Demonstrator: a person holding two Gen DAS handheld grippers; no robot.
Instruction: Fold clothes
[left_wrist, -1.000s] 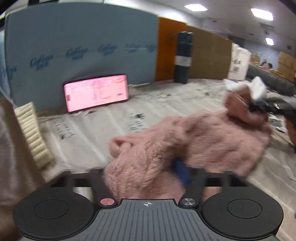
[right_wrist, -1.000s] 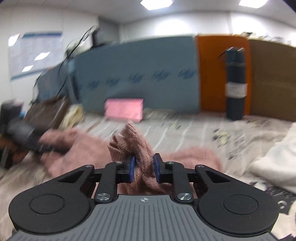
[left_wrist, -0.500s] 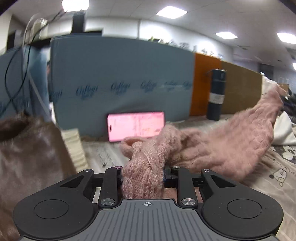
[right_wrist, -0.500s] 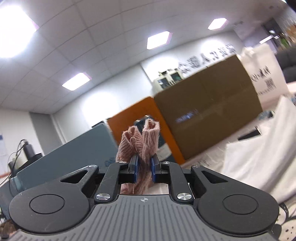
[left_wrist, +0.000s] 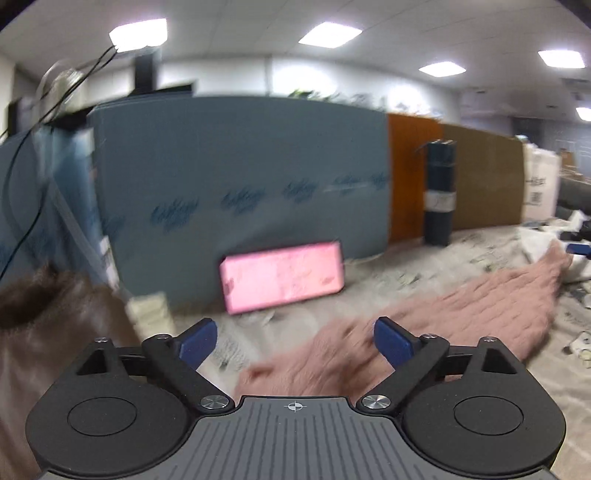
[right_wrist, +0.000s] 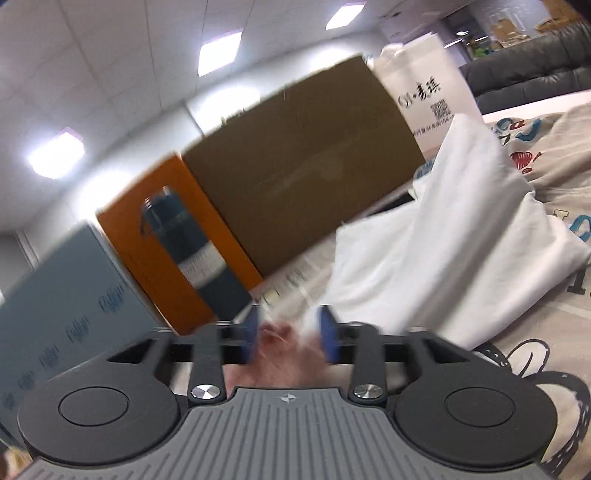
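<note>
A pink knit sweater (left_wrist: 461, 314) lies stretched across the printed table cover, blurred by motion. My left gripper (left_wrist: 295, 338) is open wide just above its near end, with nothing between the blue pads. In the right wrist view my right gripper (right_wrist: 290, 338) has its pads apart, and a bit of the pink sweater (right_wrist: 284, 354) shows low between and behind them, loose. The right gripper's blue tip (left_wrist: 580, 248) shows at the sweater's far end in the left wrist view.
A pink-lit phone (left_wrist: 282, 280) leans on a blue foam board (left_wrist: 240, 184). A dark bottle (left_wrist: 437, 192) stands by orange and brown boards. A brown furry garment (left_wrist: 48, 332) is at left. A white garment (right_wrist: 443, 258) and a printed grey one (right_wrist: 554, 166) lie at right.
Both grippers have opened and let go of the pink sweater, which dropped from being held up onto the table. The right view has tilted down from the ceiling.
</note>
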